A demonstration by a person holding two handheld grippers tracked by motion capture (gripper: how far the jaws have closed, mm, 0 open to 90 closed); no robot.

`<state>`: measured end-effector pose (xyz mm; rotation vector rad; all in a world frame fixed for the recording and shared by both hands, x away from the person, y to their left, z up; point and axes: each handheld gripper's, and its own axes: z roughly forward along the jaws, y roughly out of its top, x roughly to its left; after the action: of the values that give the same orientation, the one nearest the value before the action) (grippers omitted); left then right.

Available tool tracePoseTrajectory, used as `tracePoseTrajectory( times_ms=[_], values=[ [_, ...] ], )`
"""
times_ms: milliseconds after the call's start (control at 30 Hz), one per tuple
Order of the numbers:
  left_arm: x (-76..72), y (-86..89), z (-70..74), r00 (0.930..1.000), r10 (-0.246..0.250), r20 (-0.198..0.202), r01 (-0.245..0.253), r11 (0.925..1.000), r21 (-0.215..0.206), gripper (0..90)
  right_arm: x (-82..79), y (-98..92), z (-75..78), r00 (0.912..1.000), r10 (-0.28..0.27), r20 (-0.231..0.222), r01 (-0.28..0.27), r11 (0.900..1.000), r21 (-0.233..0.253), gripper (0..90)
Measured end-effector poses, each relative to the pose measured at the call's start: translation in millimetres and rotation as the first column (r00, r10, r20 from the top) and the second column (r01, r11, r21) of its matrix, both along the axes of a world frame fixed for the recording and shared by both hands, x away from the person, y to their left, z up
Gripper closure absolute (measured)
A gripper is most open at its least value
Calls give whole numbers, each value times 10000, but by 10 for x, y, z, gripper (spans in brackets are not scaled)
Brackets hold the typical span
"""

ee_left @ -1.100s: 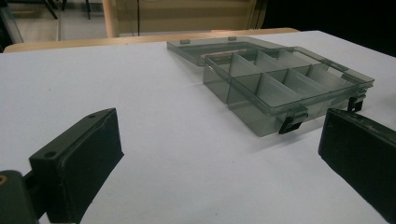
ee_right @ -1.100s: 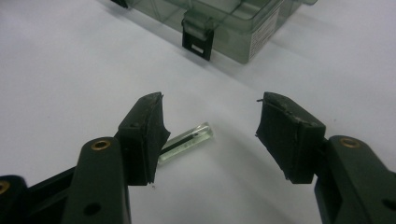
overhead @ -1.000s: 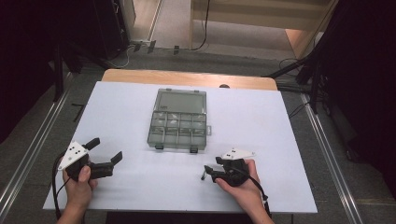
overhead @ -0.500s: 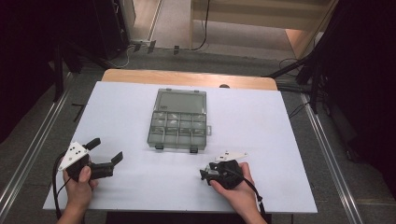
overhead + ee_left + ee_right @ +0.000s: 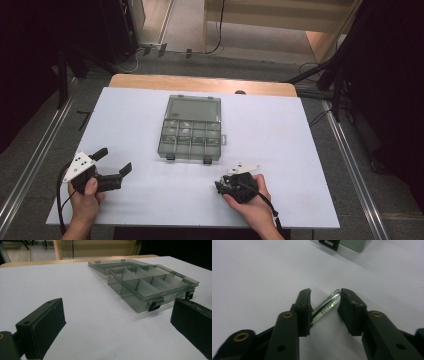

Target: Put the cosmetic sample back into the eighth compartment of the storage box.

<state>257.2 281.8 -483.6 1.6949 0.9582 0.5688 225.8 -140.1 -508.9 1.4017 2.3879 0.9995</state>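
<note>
- The right tongs are narrowed around a small clear tube lying on the tabletop. One end touches the right-hand jaw and the other runs under the left-hand one, but I cannot tell whether the jaws are pinching it yet.
- The tube lies slantwise between the jaws, not square to them. To grip it well, I judge the hand should turn a little so both pads meet its long sides, then close slowly.
- Keep the jaw tips low, just at the tabletop, so the round tube cannot roll out forward as they squeeze.
- Squeeze gently: it looks like thin glass or plastic, likely to slip or crack under a hard pinch.
- The open box sits ahead of the right tongs, its near latch at the top of the right gripper view. Its compartments look the likely place to put the tube, so lift straight up before moving.
- The left tongs are wide and empty, hovering with the box ahead and to their right, well apart from the tube. They could steady the box's front wall if it slides.
</note>
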Motion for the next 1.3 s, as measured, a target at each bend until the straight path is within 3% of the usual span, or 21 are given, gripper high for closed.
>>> tracePoseTrajectory(
  times_ms=[267,367,1300],
  values=[
    [3,7,-2,10000,5,-4,-5,10000,-20,0,-2,-16,-11,9994,-60,340,78,9985,-547,819],
    [5,11,-5,10000,-34,16,34,10000,-63,0,-3,-15,-11,9989,127,449,-97,9978,-653,826],
    [-16,3,4,9996,-206,173,210,9995,-218,0,42,-179,123,9979,151,636,-173,9993,340,827]
  ],
)
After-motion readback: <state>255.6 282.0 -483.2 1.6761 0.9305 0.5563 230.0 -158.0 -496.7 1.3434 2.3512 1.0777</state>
